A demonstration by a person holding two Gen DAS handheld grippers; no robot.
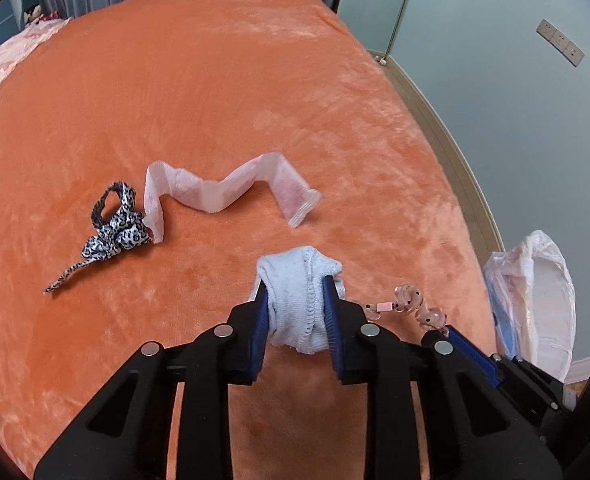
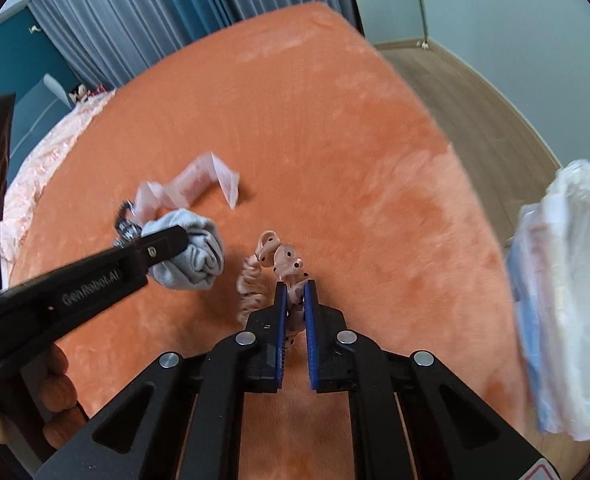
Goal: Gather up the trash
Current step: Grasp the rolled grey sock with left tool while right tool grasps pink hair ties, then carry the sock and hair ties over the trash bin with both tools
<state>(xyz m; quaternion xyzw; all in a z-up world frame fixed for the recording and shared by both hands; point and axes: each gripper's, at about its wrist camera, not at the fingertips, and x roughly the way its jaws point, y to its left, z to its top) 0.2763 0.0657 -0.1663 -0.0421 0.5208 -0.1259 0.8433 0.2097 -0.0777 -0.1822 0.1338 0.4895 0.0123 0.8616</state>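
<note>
Orange plush blanket [image 1: 223, 92] covers the bed under both grippers. Far left of the left gripper [image 1: 295, 300] lies a leopard-print strip [image 1: 113, 232], touching a zigzag white wrapper [image 1: 219, 190] ahead of the tips. The left gripper's 2 blue pads are clamped on a balled pale blue sock [image 1: 297, 300]; its underside is hidden between the fingers. Just right, the right gripper [image 2: 295, 300] is closed on a pink dotted scrunchie [image 2: 279, 258], whose lower coil is hidden behind the pads. In the right wrist view the wrapper and leopard strip are partly blocked by the left gripper's finger, and motion blur softens them. Farther right, off the bed's edge, a white plastic bag [image 2: 575, 280] stands open, its contents hard to make out.
</note>
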